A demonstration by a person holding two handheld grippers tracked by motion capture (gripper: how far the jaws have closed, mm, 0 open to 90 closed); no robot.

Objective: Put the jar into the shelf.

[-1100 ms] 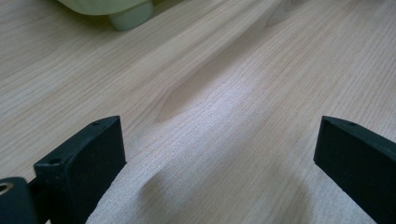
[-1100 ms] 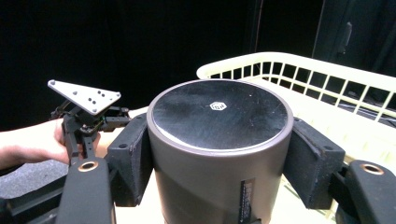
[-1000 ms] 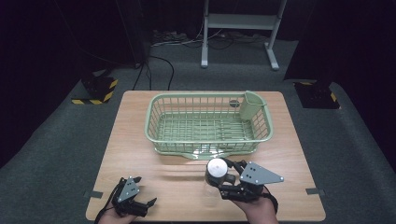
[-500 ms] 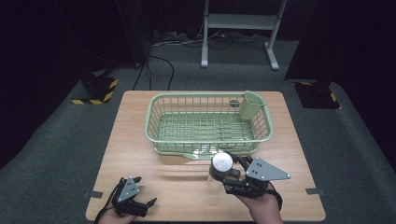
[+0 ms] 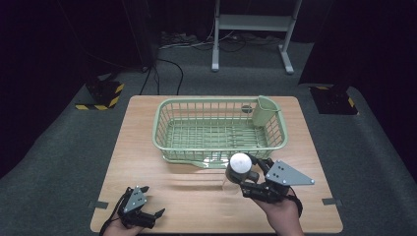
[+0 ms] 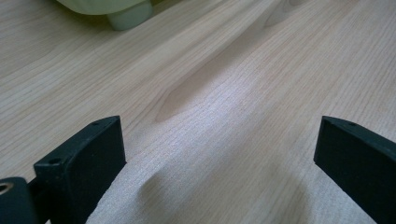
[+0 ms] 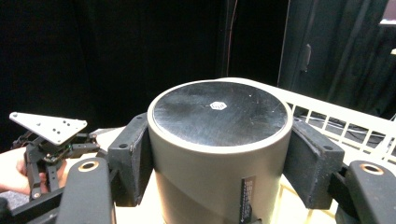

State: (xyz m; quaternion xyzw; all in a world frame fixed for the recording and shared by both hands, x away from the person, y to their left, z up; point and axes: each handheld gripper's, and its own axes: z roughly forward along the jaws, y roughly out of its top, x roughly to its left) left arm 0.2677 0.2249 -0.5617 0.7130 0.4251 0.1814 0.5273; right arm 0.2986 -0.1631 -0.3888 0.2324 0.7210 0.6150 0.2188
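high view above table [image 5: 147,147], gripper views close, all sharing the basket [image 5: 169,130]

Both claws black; right claw [image 5: 244,178] w/ grey triangular plate, screw holes; left claw [image 5: 146,214] same, smaller plate.

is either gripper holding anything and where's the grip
The right gripper is shut on a cup, jaws pressing opposite sides of its wall near the base. The left gripper is open, holding nothing.

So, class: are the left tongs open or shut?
Open. In the left gripper view the left tongs have their two black jaws far apart, with bare table between them and nothing held.
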